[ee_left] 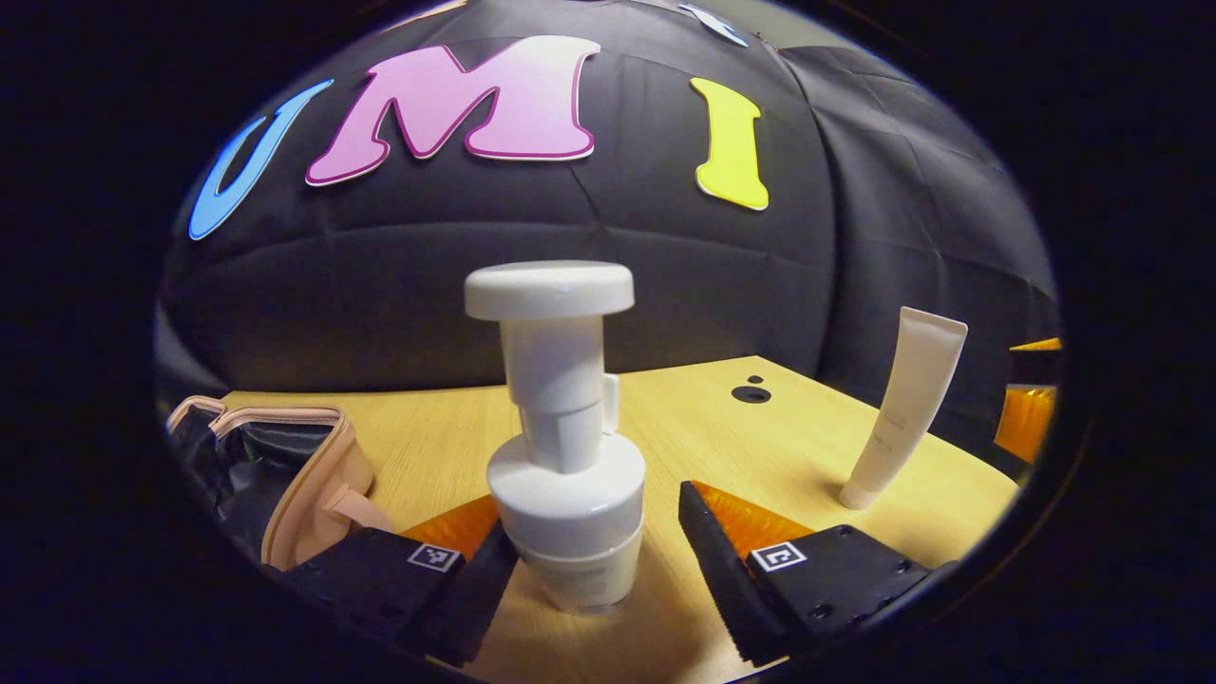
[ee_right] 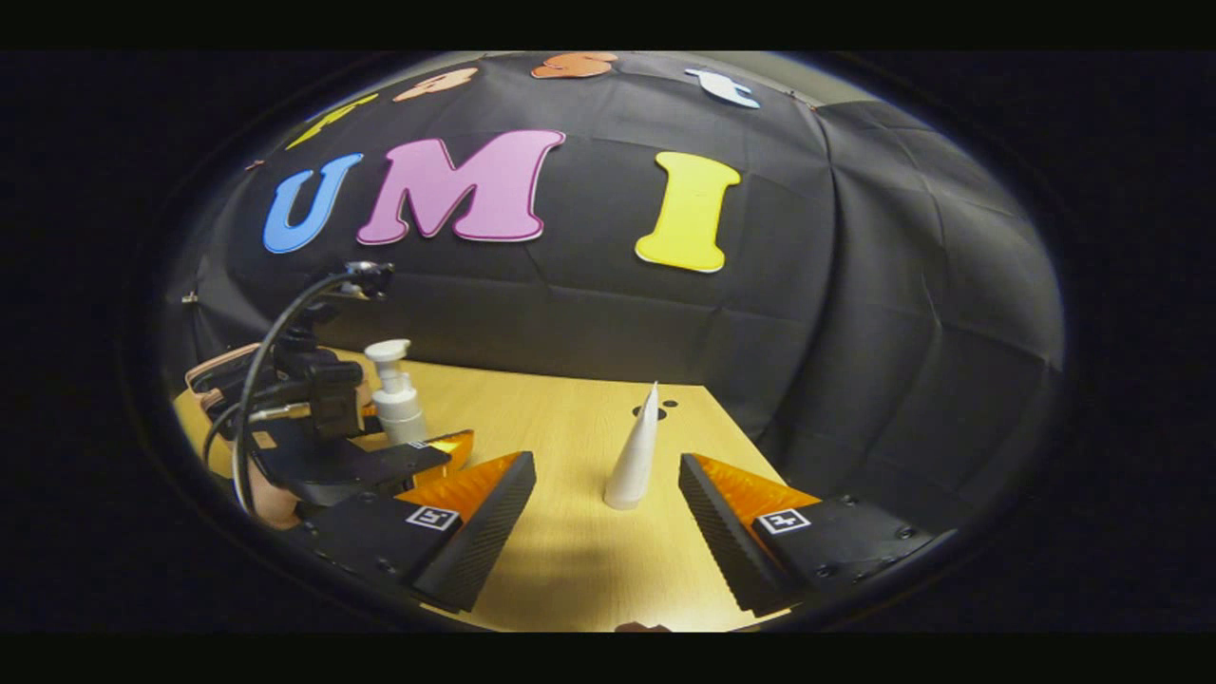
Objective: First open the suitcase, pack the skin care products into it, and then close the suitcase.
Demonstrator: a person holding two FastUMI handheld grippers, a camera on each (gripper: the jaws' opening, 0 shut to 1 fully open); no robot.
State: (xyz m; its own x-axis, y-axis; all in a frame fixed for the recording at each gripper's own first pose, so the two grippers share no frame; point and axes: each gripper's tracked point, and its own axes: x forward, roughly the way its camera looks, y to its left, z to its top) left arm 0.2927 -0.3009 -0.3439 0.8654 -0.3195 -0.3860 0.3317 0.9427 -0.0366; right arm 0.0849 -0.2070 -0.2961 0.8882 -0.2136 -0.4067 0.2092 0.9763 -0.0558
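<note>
Left gripper (ee_left: 594, 579) spread around an upright white pump bottle (ee_left: 562, 446) on the wooden surface (ee_left: 760, 446). Right gripper (ee_right: 608, 532) spread, facing a standing tube (ee_right: 636, 451). Pink suitcase (ee_left: 285, 475) open, dark lining visible.

A pale wood-grain desk (ee_left: 788, 446) stands against a black, creased cloth wall (ee_left: 475, 275) in a dim booth. Light falls across the desk's middle, and small dark round holes (ee_left: 751, 392) sit near its far edge.
</note>
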